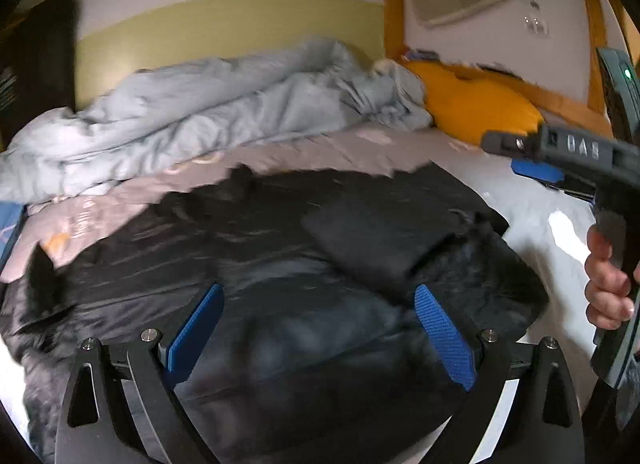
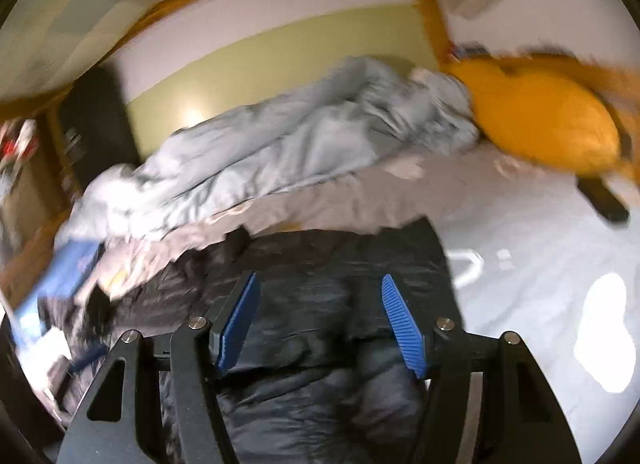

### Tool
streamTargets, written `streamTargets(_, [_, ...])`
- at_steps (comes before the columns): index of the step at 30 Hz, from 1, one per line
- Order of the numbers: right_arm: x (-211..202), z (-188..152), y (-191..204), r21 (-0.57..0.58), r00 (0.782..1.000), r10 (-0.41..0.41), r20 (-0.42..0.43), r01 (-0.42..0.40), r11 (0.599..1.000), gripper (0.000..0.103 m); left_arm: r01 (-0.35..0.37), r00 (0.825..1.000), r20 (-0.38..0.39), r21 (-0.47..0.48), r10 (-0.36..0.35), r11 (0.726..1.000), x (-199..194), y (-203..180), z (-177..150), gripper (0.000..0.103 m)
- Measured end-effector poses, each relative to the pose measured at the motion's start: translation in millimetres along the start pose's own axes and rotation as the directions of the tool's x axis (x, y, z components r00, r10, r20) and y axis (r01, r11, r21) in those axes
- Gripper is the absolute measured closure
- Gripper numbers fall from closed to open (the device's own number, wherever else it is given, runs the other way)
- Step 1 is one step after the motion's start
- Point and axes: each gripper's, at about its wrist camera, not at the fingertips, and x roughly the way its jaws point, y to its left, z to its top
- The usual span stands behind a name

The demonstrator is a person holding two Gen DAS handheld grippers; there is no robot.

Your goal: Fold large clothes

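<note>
A large black padded jacket (image 1: 256, 264) lies spread across the bed, with a folded dark part (image 1: 384, 236) on its right side. My left gripper (image 1: 320, 328) is open and empty just above the jacket's near edge. The right gripper (image 1: 536, 168), held in a hand, shows at the right edge of the left wrist view, above the bed beside the jacket. In the right wrist view the right gripper (image 2: 320, 324) is open and empty over the jacket (image 2: 320, 264). Both views are blurred by motion.
A crumpled light blue duvet (image 1: 224, 112) lies along the far side of the bed. An orange pillow (image 1: 476, 104) sits at the far right. The grey sheet (image 1: 320, 152) shows between duvet and jacket. A dark flat object (image 2: 604, 200) lies near the pillow.
</note>
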Motion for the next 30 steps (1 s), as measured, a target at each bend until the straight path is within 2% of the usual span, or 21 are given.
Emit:
streamTargets(2, [7, 5, -24, 0.083, 1.0, 0.001, -0.026, 0.001, 0.997, 0.041, -0.014, 1.0, -0.026, 0.033, 0.015, 0.999, 16, -15, 7, 0.005])
streamTargets(5, [21, 11, -46, 0.068, 0.996, -0.057, -0.068, 0.061, 0.996, 0.041, -0.109, 0.992, -0.061, 0.054, 0.112, 0.993, 43, -23, 19, 0.011])
streamTargets(6, [24, 11, -51, 0.062, 0.994, -0.086, -0.072, 0.09, 0.994, 0.041, -0.147, 0.986, -0.071, 0.049, 0.15, 0.988, 53, -20, 24, 0.02])
streamTargets(8, [30, 10, -62, 0.069, 0.99, -0.112, -0.084, 0.118, 0.991, 0.041, -0.189, 0.978, -0.082, 0.041, 0.192, 0.981, 68, -12, 31, 0.047])
streamTargets(9, [31, 10, -68, 0.078, 0.989, -0.11, -0.098, 0.118, 0.99, 0.041, -0.19, 0.976, -0.096, 0.04, 0.193, 0.981, 76, -4, 35, 0.078])
streamTargets(10, [34, 11, -72, 0.089, 0.988, -0.108, -0.107, 0.118, 0.989, 0.041, -0.17, 0.978, -0.113, 0.04, 0.174, 0.985, 84, 4, 37, 0.098])
streamTargets(11, [34, 10, -78, 0.097, 0.988, -0.109, -0.112, 0.12, 0.988, 0.041, -0.152, 0.98, -0.121, 0.039, 0.156, 0.988, 89, 12, 41, 0.098])
streamTargets(13, [38, 11, -82, 0.093, 0.986, -0.116, -0.119, 0.127, 0.987, 0.041, -0.185, 0.976, -0.11, 0.029, 0.187, 0.982, 93, 29, 48, 0.098])
streamTargets(17, [48, 9, -77, 0.053, 0.984, -0.103, -0.145, 0.112, 0.992, 0.041, -0.295, 0.951, -0.117, -0.067, 0.286, 0.953, 94, 76, 61, 0.098])
streamTargets(20, [53, 4, -65, 0.014, 0.982, -0.078, -0.17, 0.081, 0.997, 0.041, -0.377, 0.923, -0.113, -0.087, 0.367, 0.922, 91, 106, 65, 0.098])
streamTargets(23, [58, -2, -54, -0.012, 0.975, -0.02, -0.219, 0.017, 1.0, 0.041, -0.426, 0.902, -0.137, -0.126, 0.41, 0.896, 86, 136, 56, 0.098])
streamTargets(25, [62, -6, -49, -0.003, 0.968, 0.018, -0.249, -0.019, 1.0, 0.04, -0.435, 0.897, -0.158, -0.161, 0.412, 0.886, 82, 153, 46, 0.098])
streamTargets(29, [70, -15, -32, -0.066, 0.964, -0.007, -0.265, -0.011, 0.998, 0.039, -0.451, 0.887, -0.207, -0.201, 0.412, 0.869, 75, 179, 21, 0.098])
streamTargets(30, [71, -17, -28, -0.087, 0.963, -0.014, -0.268, -0.01, 0.996, 0.039, -0.478, 0.874, -0.211, -0.21, 0.438, 0.853, 70, 184, 15, 0.098])
